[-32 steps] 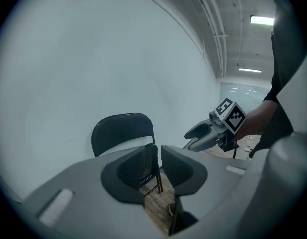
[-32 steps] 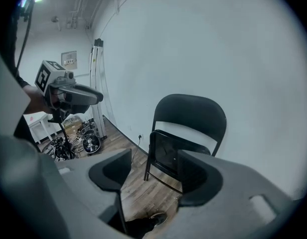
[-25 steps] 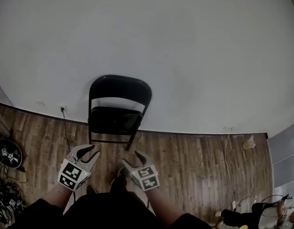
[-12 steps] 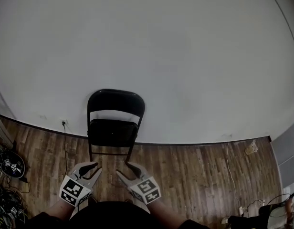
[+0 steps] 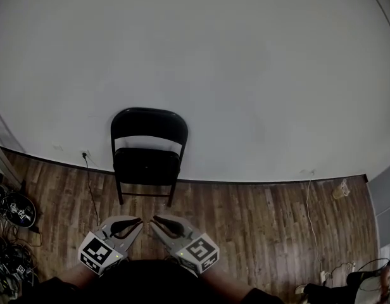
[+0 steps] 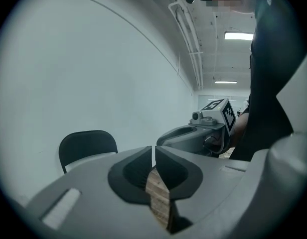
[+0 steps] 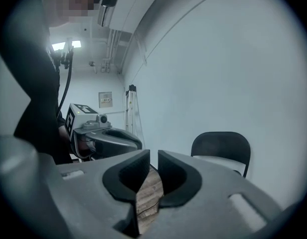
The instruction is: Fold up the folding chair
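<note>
— Where is the folding chair [image 5: 149,154]?
— It stands open on the wood floor [image 5: 245,214] with its back to the white wall [image 5: 245,75]. It is well apart from both claws. Nothing touches it yet

— What do the claws look like?
— The left claw [image 5: 139,222] and the right claw [image 5: 154,221] are side by side, low and close to the person. Both have just been closing. The left one is nearly shut, with only a thin slit. The right one is narrow too, with a small gap. Neither holds anything

— So how does the person do this step well?
— It looks like the person needs to walk closer first. Shut claws cannot grab, so they likely have to open wide again. Then one claw could hold the top of the chair back and the other could lift the front of the seat. Going slow should keep the chair from tipping or sliding on the floor
</note>
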The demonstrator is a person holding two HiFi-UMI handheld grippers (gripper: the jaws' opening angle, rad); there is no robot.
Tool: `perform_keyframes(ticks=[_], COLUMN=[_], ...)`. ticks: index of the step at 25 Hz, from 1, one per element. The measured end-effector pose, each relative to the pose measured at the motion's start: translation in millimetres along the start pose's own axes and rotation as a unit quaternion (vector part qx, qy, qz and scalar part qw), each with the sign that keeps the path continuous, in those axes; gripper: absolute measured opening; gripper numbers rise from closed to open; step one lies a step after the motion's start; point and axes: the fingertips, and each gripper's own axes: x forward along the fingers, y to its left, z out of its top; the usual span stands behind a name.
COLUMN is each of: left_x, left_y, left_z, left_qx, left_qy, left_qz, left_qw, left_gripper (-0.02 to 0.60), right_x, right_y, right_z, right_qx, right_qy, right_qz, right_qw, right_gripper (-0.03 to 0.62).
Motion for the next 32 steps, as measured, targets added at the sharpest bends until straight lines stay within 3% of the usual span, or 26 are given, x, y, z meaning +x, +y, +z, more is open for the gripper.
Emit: perform_keyframes(ticks=[6,11,16,32], left_x=[6,12,16,19], left_y=[-19,-25,-32,-21], left_z=[-4,-2,-12,-18], left_qx=[0.001,-0.018,-0.005,-0.009], left_qy=[0.007,-0.015,-0.001,0.005], left_qz=[-0.013,-0.028,-0.036,-0.031], left_qw=[0.9999,0.9993,0.9993,0.9995], left_gripper=[0.003,0.002,0.002,0.002], right_x=[-12,-15,-16,-10], right_y=[3,8,8,2], right_z=[-10,-10,-29,-26], right_qx=[0.01,0.0,0.002,0.001], right_qy=[-0.004,-0.031,-0.031,-0.031], right_qz=[0.013,0.024,0.022,0.014], right_qw=[1.0,0.999,0.999,0.999], right_gripper=[0.003,0.003,0.003,0.002])
